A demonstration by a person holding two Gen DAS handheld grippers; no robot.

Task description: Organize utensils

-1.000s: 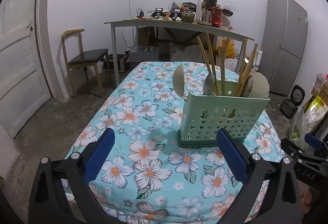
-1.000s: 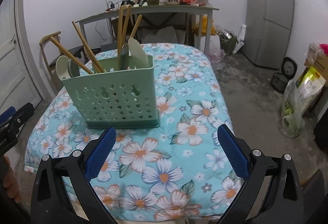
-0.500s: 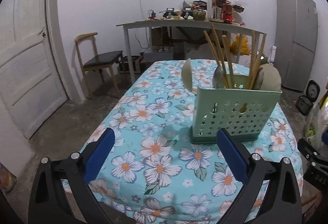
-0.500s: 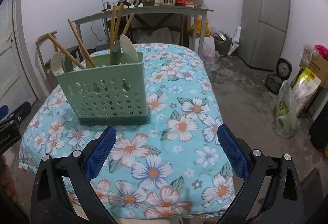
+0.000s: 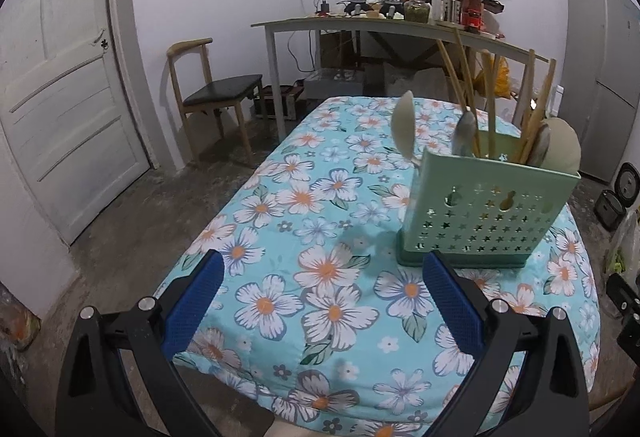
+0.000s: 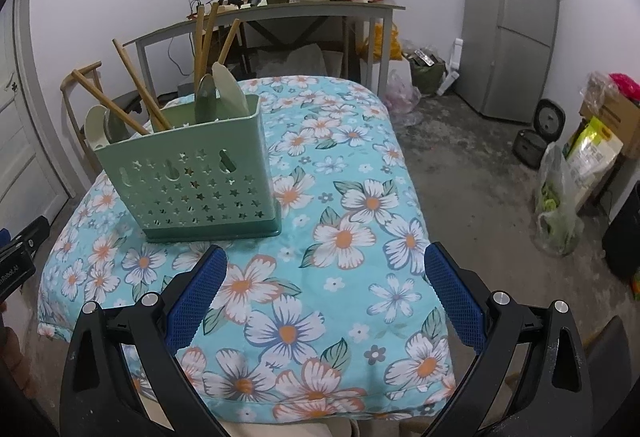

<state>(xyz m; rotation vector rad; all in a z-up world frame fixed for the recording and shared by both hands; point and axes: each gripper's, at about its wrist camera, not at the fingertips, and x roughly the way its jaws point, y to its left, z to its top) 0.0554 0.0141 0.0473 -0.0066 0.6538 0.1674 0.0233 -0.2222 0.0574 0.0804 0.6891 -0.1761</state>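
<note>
A pale green perforated utensil holder (image 5: 480, 213) stands upright on the floral tablecloth (image 5: 320, 237); it also shows in the right wrist view (image 6: 192, 181). It holds wooden chopsticks (image 5: 460, 85), cream spoons (image 5: 402, 125) and a grey-green spoon (image 6: 205, 97). My left gripper (image 5: 320, 301) is open and empty, near the table's front edge, left of the holder. My right gripper (image 6: 326, 297) is open and empty, near the front edge, right of the holder.
A wooden chair (image 5: 208, 93) and a cluttered grey table (image 5: 360, 29) stand beyond the table's far end. A white door (image 5: 60, 109) is at left. A grey fridge (image 6: 512, 21), bags (image 6: 560, 205) and a rice cooker (image 6: 548, 117) are on the floor at right.
Both grippers have drawn back from the holder toward the table's front edge and stayed open. The holder and utensils have not moved on the cloth.
</note>
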